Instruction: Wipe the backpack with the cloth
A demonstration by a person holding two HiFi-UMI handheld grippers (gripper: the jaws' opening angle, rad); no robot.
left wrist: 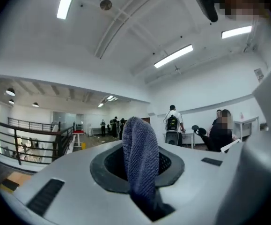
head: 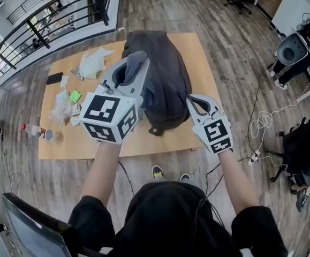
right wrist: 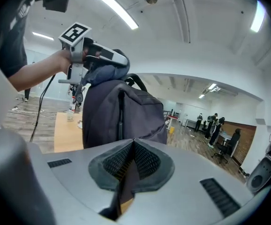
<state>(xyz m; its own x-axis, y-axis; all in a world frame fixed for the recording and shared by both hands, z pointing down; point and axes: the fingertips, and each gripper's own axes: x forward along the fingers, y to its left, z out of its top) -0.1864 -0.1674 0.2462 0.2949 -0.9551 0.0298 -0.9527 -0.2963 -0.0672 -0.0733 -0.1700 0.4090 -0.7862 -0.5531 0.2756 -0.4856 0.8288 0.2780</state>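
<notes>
**Upright backpack, wiped without a brace**

The backpack, dark, soft and slumped, stands at frame centre on the wooden table. A push high on it may tip it, since nothing steadies it: the right gripper, just beside its lower right edge, is clenched on nothing. The left gripper pinches the blue-grey cloth at the bag's upper left, where a loose fold may slip free

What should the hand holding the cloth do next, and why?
Probably tilt the left gripper down onto the backpack. Its jaws clamp the cloth, but it points level over the bag, and its own view shows no backpack.
</notes>
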